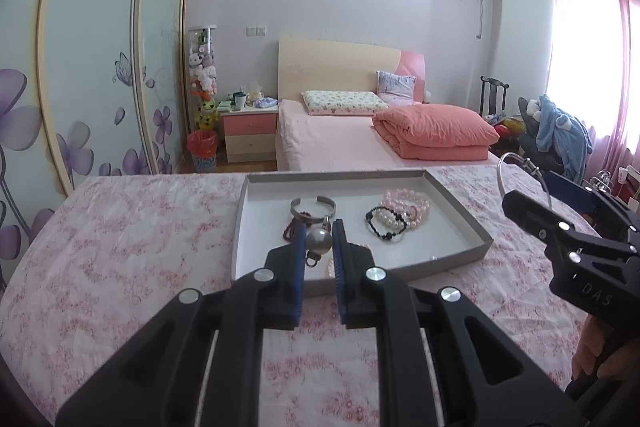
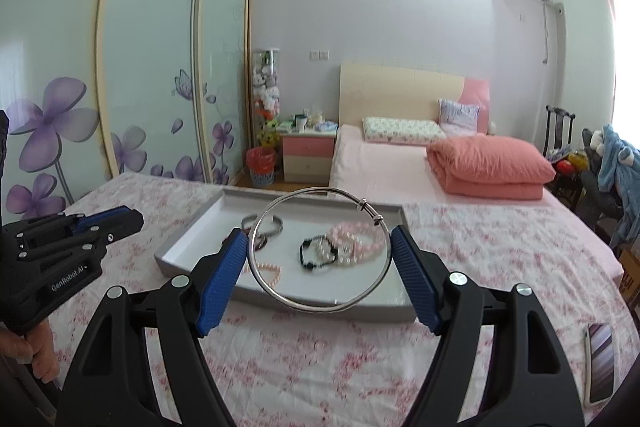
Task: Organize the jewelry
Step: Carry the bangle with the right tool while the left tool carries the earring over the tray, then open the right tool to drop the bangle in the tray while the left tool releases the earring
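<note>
Left gripper [image 1: 320, 239] jaws around pearl pendant [image 1: 319, 239]; bracelets behind half-hidden

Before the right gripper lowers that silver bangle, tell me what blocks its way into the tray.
Nothing visible blocks it. The right gripper holds the silver bangle over the tray's near side; only the bracelets already inside lie beneath.

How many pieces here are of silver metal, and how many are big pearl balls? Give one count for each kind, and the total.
Silver metal: 2, thin bangle in right gripper, open cuff in tray.
Big pearl ball: 1, in left gripper.
Total: 3.
</note>
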The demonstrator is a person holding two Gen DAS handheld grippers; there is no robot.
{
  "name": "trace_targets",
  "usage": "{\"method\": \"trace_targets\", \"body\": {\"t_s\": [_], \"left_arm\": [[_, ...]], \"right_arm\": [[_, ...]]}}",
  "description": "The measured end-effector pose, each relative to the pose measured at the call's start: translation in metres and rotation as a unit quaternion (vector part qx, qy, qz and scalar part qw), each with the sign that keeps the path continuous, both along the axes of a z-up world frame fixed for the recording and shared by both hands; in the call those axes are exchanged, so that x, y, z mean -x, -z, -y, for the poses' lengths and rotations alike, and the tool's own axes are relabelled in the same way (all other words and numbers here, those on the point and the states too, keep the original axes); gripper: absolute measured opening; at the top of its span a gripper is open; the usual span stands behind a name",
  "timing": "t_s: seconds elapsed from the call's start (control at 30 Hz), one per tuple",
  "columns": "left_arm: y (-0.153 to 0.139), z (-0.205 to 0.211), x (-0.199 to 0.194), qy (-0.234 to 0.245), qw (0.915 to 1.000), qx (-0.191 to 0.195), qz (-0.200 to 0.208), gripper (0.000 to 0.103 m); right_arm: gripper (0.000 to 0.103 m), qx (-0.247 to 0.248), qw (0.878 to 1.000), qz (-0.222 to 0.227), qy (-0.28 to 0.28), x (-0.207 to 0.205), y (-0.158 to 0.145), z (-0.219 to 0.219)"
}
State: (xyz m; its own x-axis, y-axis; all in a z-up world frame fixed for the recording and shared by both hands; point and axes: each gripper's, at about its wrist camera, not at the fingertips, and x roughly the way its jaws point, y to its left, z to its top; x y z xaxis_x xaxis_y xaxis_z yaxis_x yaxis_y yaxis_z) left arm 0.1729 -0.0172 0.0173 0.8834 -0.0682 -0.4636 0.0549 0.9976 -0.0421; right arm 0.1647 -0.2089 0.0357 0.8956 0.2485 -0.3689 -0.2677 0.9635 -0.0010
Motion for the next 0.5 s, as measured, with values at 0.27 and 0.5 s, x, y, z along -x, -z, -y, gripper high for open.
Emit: {"method": "trace_targets", "body": {"t_s": [0.27,0.5], "left_arm": [[-0.008,0.0,-0.015,-0.007,0.9999,-0.002,0.014,0.014],[-0.01,0.006,-0.029,-0.004,0.9998,-0.005,0.018,0.014]], "right_arm": [[0.074,-0.002,0.999,0.043,0.009,-0.008,-0.019,-0.004],[0.074,-0.011,0.998,0.058,0.01,-0.022,-0.027,-0.005]]}}
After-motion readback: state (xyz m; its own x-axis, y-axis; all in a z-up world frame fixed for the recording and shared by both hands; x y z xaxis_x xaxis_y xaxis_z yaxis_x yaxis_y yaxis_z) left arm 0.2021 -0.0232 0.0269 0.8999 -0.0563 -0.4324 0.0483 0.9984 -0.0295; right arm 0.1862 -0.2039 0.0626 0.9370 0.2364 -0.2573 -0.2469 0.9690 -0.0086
